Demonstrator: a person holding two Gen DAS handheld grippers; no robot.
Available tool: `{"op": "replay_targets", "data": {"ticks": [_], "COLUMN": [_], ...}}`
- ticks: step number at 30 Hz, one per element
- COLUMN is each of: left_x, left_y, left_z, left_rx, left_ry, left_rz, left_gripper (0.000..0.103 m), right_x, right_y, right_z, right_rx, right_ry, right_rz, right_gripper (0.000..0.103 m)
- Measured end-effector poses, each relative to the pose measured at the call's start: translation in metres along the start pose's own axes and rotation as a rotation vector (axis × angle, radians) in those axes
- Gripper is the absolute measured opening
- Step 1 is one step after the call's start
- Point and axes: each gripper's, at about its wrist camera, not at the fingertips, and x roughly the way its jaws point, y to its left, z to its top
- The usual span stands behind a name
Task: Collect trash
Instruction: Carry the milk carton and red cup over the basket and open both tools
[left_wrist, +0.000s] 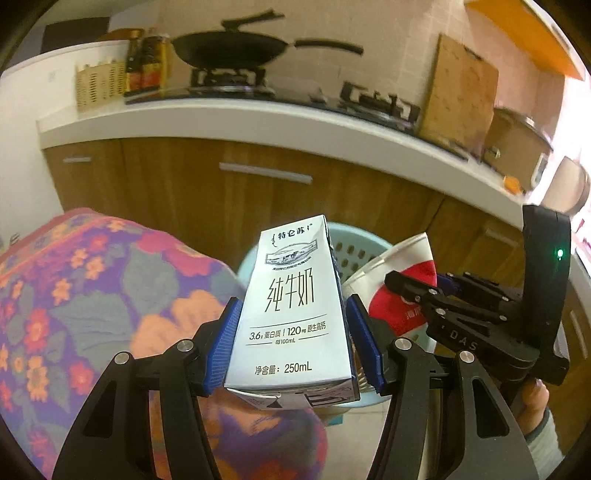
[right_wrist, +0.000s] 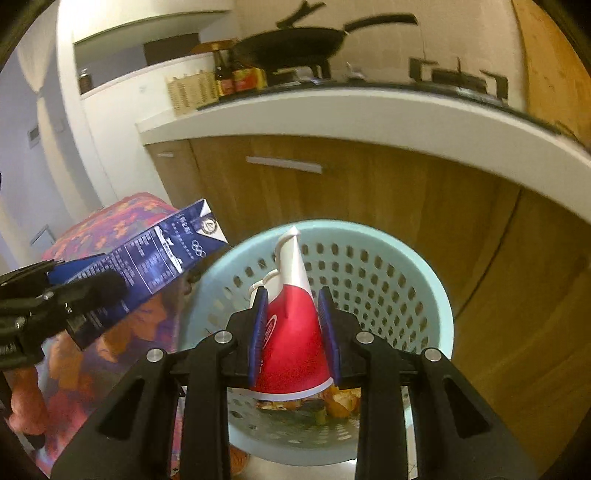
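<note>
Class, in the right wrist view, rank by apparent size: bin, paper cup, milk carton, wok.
1. Bin
2. Milk carton and paper cup: alike, both near the lens, unranked
3. Wok, far off

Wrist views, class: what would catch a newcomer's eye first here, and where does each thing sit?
First, the white 250 mL milk carton, upright and clamped in the left tongs at the centre of the left view. Next, the flattened red-and-white paper cup pinched in the right tongs, poised over the pale blue perforated bin, which already holds scraps. Behind both, a black wok sits on the stove.
</note>
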Motion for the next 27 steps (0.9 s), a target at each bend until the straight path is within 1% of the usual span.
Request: {"op": "replay_targets", "data": {"ticks": [4, 6, 8, 10, 12, 18, 21, 24, 27], "left_x": [0.013, 0.018, 0.025, 0.032, 0.038, 0.046, 0.043, 0.038, 0.032], "left_y": [-0.011, -0.016, -0.021, -0.026, -0.028, -0.033, -0.031, -0.025, -0.021], "left_z": [0.004, 0.008, 0.01, 0.011, 0.011, 0.009, 0.01, 0.01, 0.009], "left_rx": [0.013, 0.021, 0.027, 0.031, 0.03, 0.057, 0.045, 0.014, -0.009], "left_ry": [0.026, 0.034, 0.042, 0.056, 0.066, 0.087, 0.068, 0.057, 0.04], "left_rz": [-0.01, -0.007, -0.003, -0.002, -0.004, -0.003, -0.019, -0.039, -0.04], "left_gripper": [0.056, 0.056, 0.056, 0.056, 0.056, 0.057, 0.057, 0.057, 0.057], "right_x": [0.011, 0.016, 0.017, 0.015, 0.012, 0.001, -0.004, -0.011, -0.019], "right_y": [-0.012, -0.021, -0.027, -0.031, -0.036, -0.052, -0.048, -0.037, -0.028], "right_z": [-0.003, -0.004, -0.005, -0.007, -0.009, -0.008, -0.004, -0.001, 0.003], "right_rx": [0.039, 0.077, 0.096, 0.099, 0.11, 0.152, 0.145, 0.111, 0.092], "right_ry": [0.031, 0.05, 0.051, 0.047, 0.042, 0.02, 0.012, 0.001, -0.013], "right_rz": [-0.013, 0.011, 0.023, 0.013, 0.0, -0.006, -0.002, -0.024, -0.017], "right_gripper": [0.026, 0.026, 0.026, 0.03, 0.038, 0.043, 0.043, 0.043, 0.043]}}
